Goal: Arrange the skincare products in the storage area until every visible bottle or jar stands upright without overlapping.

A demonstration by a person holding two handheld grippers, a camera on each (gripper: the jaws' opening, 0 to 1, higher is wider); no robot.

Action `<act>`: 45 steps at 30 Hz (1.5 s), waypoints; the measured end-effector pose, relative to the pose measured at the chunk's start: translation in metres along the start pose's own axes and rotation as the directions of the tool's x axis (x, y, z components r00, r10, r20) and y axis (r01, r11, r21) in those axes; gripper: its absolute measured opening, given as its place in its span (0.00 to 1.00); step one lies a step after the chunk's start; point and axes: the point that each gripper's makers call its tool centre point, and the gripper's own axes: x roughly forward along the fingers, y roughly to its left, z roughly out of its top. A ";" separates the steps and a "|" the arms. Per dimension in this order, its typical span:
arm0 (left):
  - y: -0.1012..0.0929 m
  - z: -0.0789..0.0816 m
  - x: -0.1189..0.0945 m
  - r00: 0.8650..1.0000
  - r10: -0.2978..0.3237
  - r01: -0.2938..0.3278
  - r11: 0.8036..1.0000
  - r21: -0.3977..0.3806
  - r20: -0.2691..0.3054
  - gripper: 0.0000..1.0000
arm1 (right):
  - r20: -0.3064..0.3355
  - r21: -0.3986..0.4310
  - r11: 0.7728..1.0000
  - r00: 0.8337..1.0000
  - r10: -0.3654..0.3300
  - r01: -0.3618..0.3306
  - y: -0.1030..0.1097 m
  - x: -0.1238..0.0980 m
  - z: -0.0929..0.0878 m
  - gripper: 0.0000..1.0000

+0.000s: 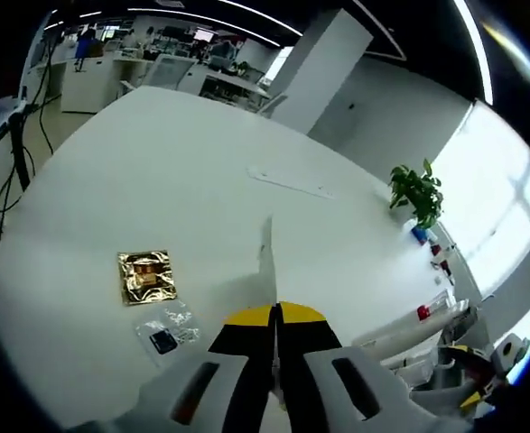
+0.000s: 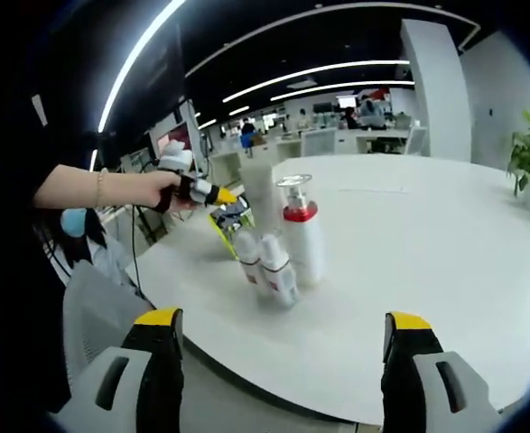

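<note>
Right gripper (image 2: 283, 347) fingers wide open, empty, facing the bottles (image 2: 283, 248) clustered near the worktop (image 2: 427, 234) edge. Left gripper (image 1: 274, 325) fingers closed on nothing. Tall red-collared bottle (image 2: 301, 230) upright; two small bottles (image 2: 269, 262) lean (likely still to fix).

Right hand-held gripper (image 2: 278, 347) jaws wide apart, 3 white bottles (image 2: 283, 248) on white table (image 2: 427, 262), left hand-held gripper (image 2: 224, 196) beyond

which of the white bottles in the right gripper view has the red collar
The tall pump bottle, standing upright at the right of the cluster, has a red band under its clear cap. The two smaller bottles leaning beside it are white with no red.
</note>
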 end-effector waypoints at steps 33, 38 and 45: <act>-0.112 0.023 -0.154 0.926 -0.314 0.308 0.949 0.060 0.208 0.00 | 0.081 0.002 0.874 0.871 0.484 -0.486 0.142 0.008 0.047 0.86; -0.146 0.022 -0.180 0.894 -0.383 0.374 0.924 0.082 0.233 0.00 | 0.146 0.062 0.819 0.817 0.557 -0.570 0.163 0.009 0.058 0.81; -0.184 0.017 -0.198 0.846 -0.478 0.464 0.878 0.114 0.235 0.01 | 0.192 0.113 0.771 0.776 0.601 -0.626 0.175 0.009 0.066 0.80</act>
